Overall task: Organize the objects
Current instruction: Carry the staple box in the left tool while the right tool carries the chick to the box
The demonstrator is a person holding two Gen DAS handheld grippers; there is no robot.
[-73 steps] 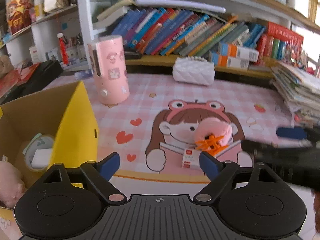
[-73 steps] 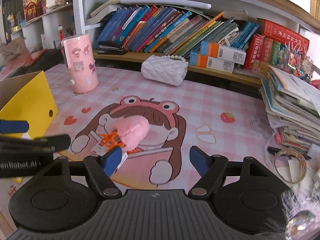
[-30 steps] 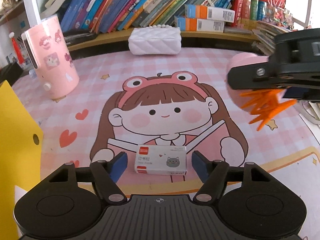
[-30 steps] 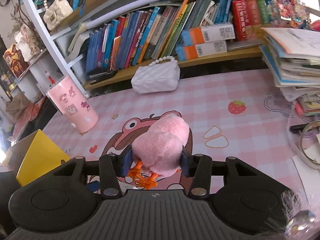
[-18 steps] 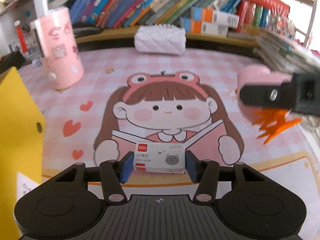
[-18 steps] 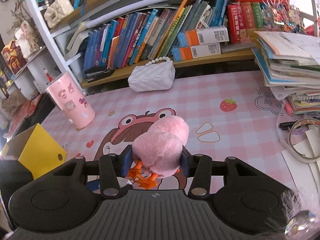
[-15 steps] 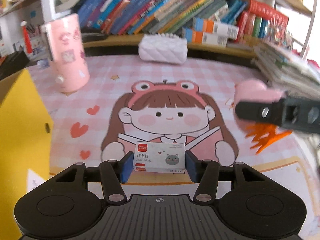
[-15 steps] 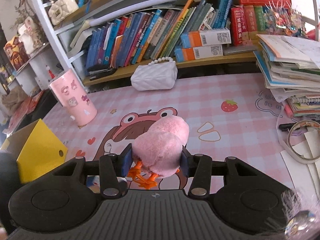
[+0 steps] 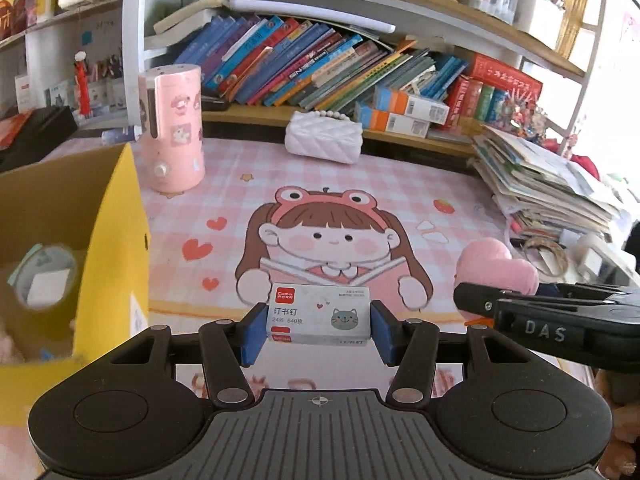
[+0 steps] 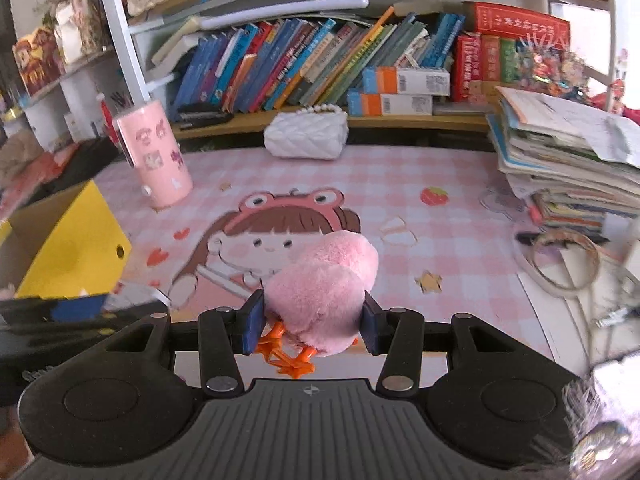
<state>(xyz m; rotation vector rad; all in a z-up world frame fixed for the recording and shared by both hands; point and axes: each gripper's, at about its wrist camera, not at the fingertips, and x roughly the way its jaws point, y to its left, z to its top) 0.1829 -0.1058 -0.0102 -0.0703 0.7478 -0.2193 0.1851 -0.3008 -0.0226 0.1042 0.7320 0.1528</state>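
We see the left gripper with its jaws clamped on a small staple box, the blue pads pressing its two short ends; those jaws have just been closing onto the box, which now sits between them above the pink cartoon mat covering the surface. Just left of this gripper stands a yellow cardboard box, open at the top, with a roll of tape inside it, though that corner is blurred and we cannot tell what else lies there. The right gripper has its jaws closed on a pink plush toy, whose orange feet hang below the pads. In the left wrist view the same toy shows at the right. Further back, a pink cylinder stands upright near a white quilted purse, which rests against the bookshelf. A stack of papers sits at the right edge of the surface.
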